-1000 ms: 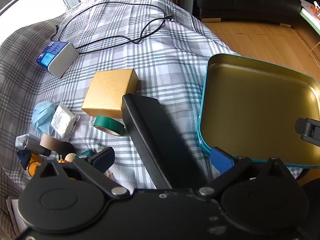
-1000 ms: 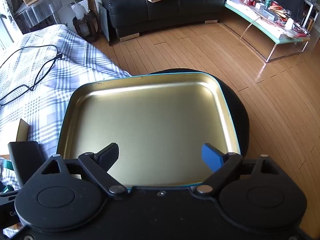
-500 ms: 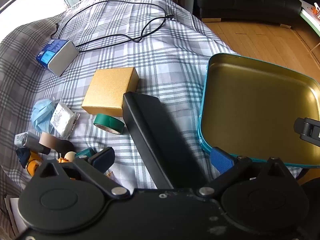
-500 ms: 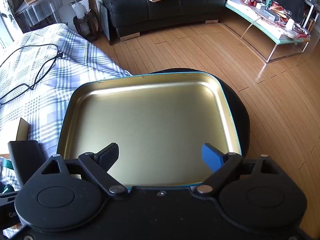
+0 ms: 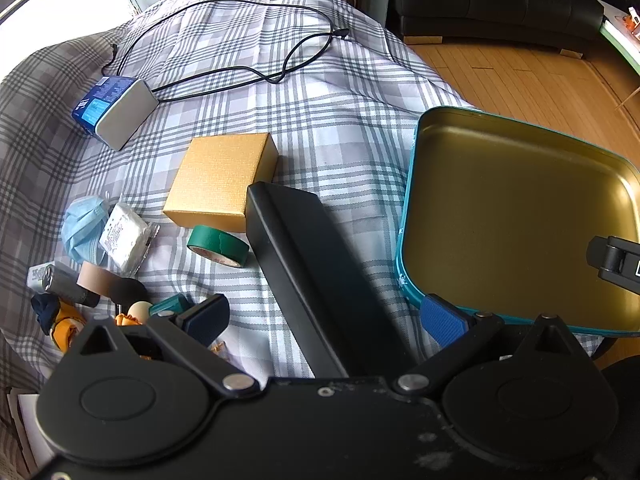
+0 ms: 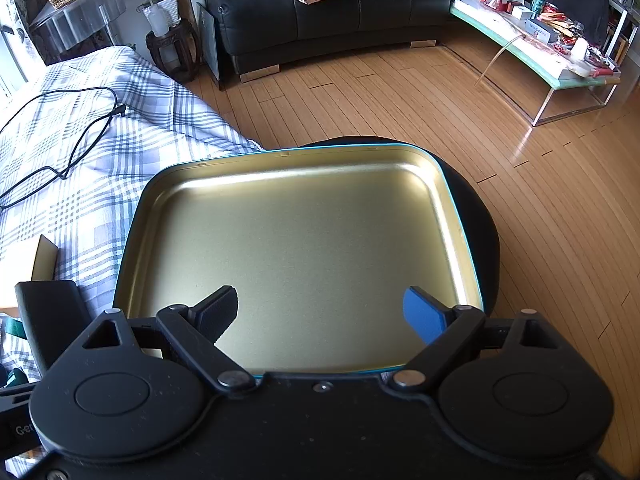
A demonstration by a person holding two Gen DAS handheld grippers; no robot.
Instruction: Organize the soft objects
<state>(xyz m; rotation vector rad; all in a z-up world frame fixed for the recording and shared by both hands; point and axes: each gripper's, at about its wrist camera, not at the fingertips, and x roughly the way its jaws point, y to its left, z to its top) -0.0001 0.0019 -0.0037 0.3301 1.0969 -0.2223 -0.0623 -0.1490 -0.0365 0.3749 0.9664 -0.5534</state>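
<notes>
1. Hovering over the checked bedcover (image 5: pixel 328 120) with fingers spread wide and nothing between them: the left gripper (image 5: pixel 326 314), above a long black box (image 5: pixel 316 268).
2. Hanging over the teal tin tray (image 6: pixel 460 216), also released and empty: the right gripper (image 6: pixel 320 310), fingers apart above the bare gold floor of the tray.
3. Resting at the right edge of the bedcover, half over a dark round seat (image 6: pixel 480 216) beside the bed: the tray itself, with nothing inside.
4. Lying near the left edge of the bedcover: a crumpled blue face mask (image 5: pixel 82 222), touching a white wrapped packet (image 5: pixel 124 236).
5. Below these, close to the left finger: a beige roll (image 5: pixel 94 280), a grey cylinder (image 5: pixel 60 286) and some small orange and dark blue items, too crowded to tell apart.
6. Sitting toward the middle of the bedcover: a gold box (image 5: pixel 222 180), with a green tape roll (image 5: pixel 218 244) just beside its near corner.
7. Placed toward the far left corner: a blue and grey box (image 5: pixel 116 110), with a black cable (image 5: pixel 240 72) looping across the far part of the cover.
</notes>
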